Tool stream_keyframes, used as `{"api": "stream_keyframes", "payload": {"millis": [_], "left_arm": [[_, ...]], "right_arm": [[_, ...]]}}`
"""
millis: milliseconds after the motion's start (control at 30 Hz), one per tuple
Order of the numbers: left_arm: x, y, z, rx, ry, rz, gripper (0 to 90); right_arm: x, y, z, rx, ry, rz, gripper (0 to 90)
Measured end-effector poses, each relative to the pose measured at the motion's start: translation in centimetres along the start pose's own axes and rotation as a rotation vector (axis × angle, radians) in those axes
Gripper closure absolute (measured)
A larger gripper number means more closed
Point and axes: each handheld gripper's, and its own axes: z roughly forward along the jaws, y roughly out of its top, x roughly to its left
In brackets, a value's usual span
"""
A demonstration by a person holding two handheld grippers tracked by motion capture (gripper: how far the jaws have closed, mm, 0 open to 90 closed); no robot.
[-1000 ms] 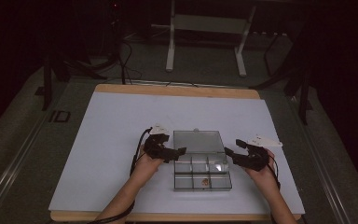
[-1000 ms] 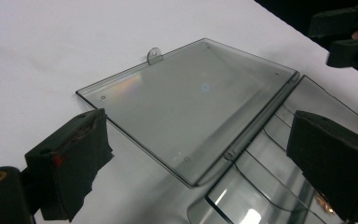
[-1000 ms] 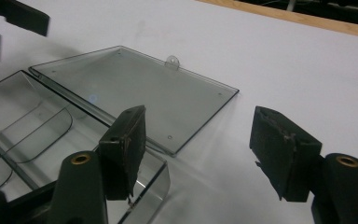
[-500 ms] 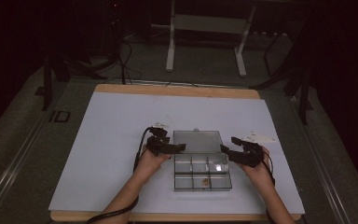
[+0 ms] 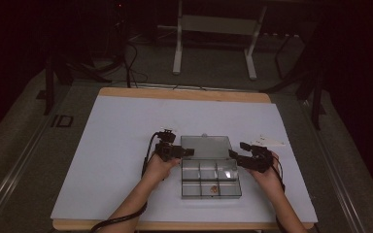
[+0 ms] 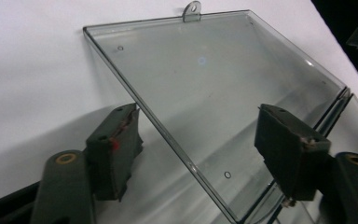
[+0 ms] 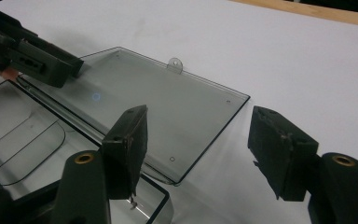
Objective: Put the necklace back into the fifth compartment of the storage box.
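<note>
A clear plastic compartment box (image 5: 210, 178) lies open on the near middle of the table (image 5: 116, 145), on its white cover. Its lid (image 5: 206, 146) is folded back flat on the far side of the tray, joined along the hinge, with a small hanging tab (image 6: 191, 9) at its far edge. The tray is split into small compartments; one in the near row holds a small brownish item (image 5: 214, 189), too small to tell what it is.

The left hand-held gripper (image 5: 182, 152) sits at the lid's left edge, near the hinge end. In the left gripper view its jaws straddle that edge: one pad (image 6: 116, 149) lies outside on the white cover, the other (image 6: 286, 151) over the lid's clear panel. The jaws have just been closing, with the lid's edge between them, yet the pads stand clear of the plastic, so it is still open.

The right hand-held gripper (image 5: 236, 157) sits at the box's right side, about level with the hinge. In the right gripper view its jaws are apart, one pad (image 7: 128, 144) over the lid's near corner, the other (image 7: 279, 149) over the bare cover just beside it, gripping nothing.

A flat white piece (image 5: 268, 141) lies on the table beyond the right hand (image 5: 267, 174).
</note>
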Motion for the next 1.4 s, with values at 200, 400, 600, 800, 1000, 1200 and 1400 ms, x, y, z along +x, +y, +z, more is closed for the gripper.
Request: {"api": "stream_keyframes", "payload": {"millis": [200, 400, 600, 800, 1000, 1200, 1400], "left_arm": [[0.0, 0.1, -0.1, 0.006, -0.014, -0.019, 37.7], [-1.3, -0.1, -0.8, -0.06, 0.042, 0.077, 45.6], [-2.4, -0.4, -1.8, -0.116, 0.101, 0.157, 54.9], [-2.6, -0.8, -2.6, -0.172, 0.097, 0.165, 64.4], [-2.7, -1.0, -2.9, -0.194, 0.094, 0.179, 67.6], [-2.8, -1.1, -3.0, -0.206, 0.089, 0.187, 69.1], [-3.0, -1.1, -3.2, -0.21, 0.09, 0.2, 70.7]], "right_arm": [[0.1, 0.1, -0.1, 0.004, 0.0, -0.007, 37.7], [0.1, 0.1, -0.1, 0.005, -0.011, -0.003, 38.1], [0.0, 0.2, -0.1, -0.001, -0.013, 0.001, 38.3], [0.0, 0.4, 0.0, -0.004, 0.0, 0.021, 43.2], [0.0, 0.4, 0.3, 0.012, 0.016, 0.028, 48.1], [0.2, 0.4, 0.7, 0.026, 0.032, 0.023, 52.3], [0.6, 0.4, 0.8, 0.025, 0.041, 0.014, 53.9]]}}
